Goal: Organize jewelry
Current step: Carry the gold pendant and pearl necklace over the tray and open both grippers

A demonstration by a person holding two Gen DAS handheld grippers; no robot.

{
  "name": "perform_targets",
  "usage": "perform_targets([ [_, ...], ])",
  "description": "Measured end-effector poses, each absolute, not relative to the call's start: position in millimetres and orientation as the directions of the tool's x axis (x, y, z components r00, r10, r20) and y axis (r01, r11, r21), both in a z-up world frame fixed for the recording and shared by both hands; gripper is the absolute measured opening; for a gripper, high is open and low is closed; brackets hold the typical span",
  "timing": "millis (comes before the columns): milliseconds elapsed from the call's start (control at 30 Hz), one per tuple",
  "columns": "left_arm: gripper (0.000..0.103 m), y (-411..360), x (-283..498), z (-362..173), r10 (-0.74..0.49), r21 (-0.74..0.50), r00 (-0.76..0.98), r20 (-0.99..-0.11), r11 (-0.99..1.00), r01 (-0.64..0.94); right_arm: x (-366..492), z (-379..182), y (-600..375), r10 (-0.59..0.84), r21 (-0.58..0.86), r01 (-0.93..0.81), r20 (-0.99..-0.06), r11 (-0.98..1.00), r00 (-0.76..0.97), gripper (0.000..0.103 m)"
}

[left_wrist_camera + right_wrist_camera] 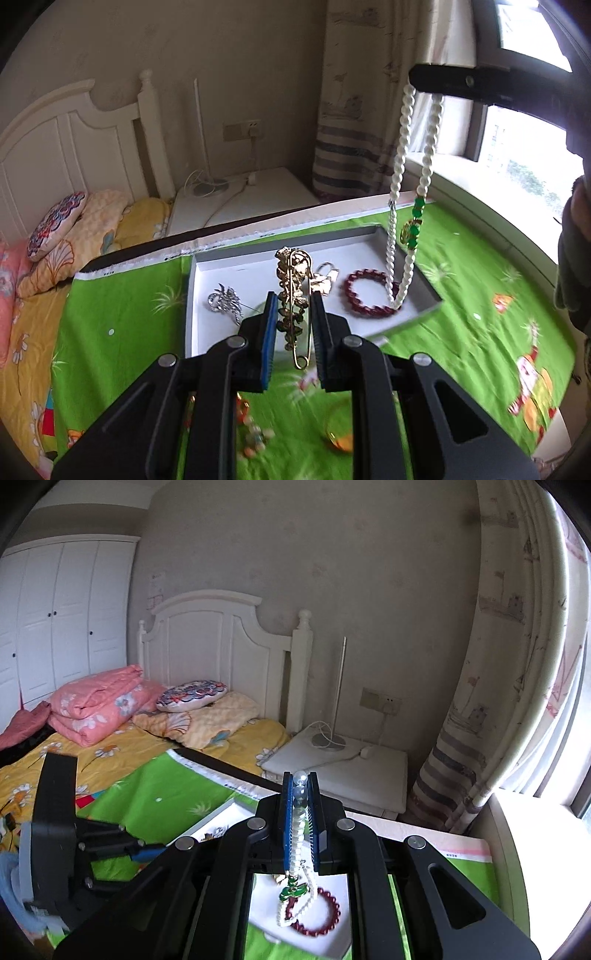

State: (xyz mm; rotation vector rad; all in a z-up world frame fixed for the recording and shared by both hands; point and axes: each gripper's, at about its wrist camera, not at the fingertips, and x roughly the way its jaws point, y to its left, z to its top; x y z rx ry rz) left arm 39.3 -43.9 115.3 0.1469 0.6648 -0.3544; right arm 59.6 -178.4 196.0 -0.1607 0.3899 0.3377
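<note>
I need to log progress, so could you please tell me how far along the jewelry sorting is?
Done: a red bracelet and silver brooch lie in the white tray. In hand: the right hand-held gripper dangles a pearl necklace into the tray; the left hand-held gripper has a gold pin between its fingers. Left: blurred pieces on the green cloth.

Black angular left gripper point(293, 332) and right gripper point(301, 823), matte linkage arms with triangular cut-outs, round silver pivot screws, blue ribbed pads point(270, 332) lining the fingers.
</note>
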Motion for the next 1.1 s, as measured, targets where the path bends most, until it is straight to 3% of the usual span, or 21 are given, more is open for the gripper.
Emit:
perform_targets([
  [433, 0.017, -43, 120, 69, -0.181, -0.012, 0.688, -0.703, 0.970, 0.244, 132, 174, -163, 0.349, 0.037, -0.368, -0.420, 0.929, 0.838, 0.010],
  [767, 0.018, -58, 134, 46, -0.168, 0.010, 0.649, -0.742, 0.965, 0.262, 152, 87, -214, 0.243, 0.034, -0.276, -0.587, 0.961, 0.772, 0.010],
  [933, 0.018, -65, 136, 41, -0.158, 0.022, 0.637, -0.754, 0.964, 0.265, 144, 68, -228, 0.239, 0.038, -0.275, -0.620, 0.961, 0.747, 0.010],
  [1000, 0.021, -66, 137, 41, -0.151, 0.029, 0.632, -0.760, 0.964, 0.265, 140, 64, -229, 0.240, 0.034, -0.283, -0.631, 0.958, 0.738, 0.010],
  [1033, 0.027, -66, 137, 42, -0.146, 0.032, 0.633, -0.761, 0.965, 0.262, 139, 63, -230, 0.240, 0.035, -0.283, -0.637, 0.958, 0.733, 0.011],
  [1100, 0.049, -65, 137, 45, -0.128, 0.046, 0.648, -0.751, 0.969, 0.245, 140, 57, -232, 0.238, 0.049, -0.278, -0.672, 0.959, 0.702, 0.019],
])
